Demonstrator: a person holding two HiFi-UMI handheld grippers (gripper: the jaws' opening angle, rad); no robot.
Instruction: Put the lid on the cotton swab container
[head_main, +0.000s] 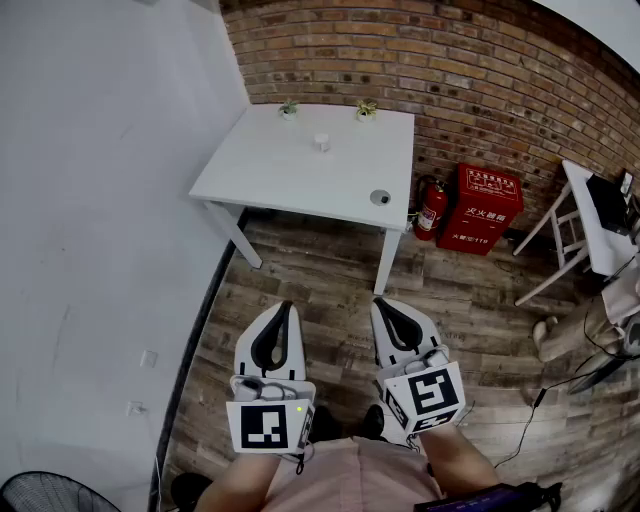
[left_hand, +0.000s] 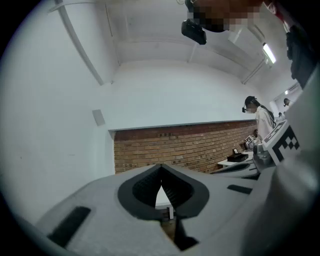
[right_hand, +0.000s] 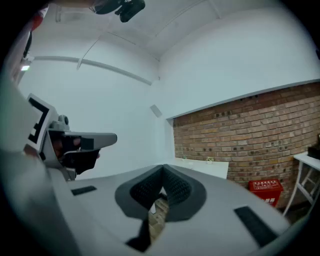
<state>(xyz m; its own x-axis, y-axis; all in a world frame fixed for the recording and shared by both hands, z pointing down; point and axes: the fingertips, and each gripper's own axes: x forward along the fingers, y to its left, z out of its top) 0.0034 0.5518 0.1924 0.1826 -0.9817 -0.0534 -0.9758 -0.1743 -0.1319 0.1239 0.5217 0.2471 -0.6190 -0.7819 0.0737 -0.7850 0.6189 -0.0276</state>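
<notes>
— Two things matter for this task; where are they?

— A small white cotton swab container stands on a white surface, toward its far side. It looks upright, though it is too small to be sure. Nearer than the container and off to its right, close to the front edge, lies what I take to be the lid, a small round dark piece. The two are apart, so the lid is not yet on.

— What else is around the container?

— Beyond it, by the brick wall, sit a tiny potted plant to its left and a second plant to its right. Farther right of the container, a fire extinguisher and a red box stand on the wooden floor.

— And the tools?

— Both are well short of the container, held low over the floor, close to the person's body. The left tool has its jaws pressed together with nothing between them. The right tool is likewise closed and empty.

— Which is better placed?

— The container lies ahead, roughly between the two. The lid lies almost straight ahead of the right tool, so that one seems nearer for picking it up. Both would first need to travel forward and open.
</notes>
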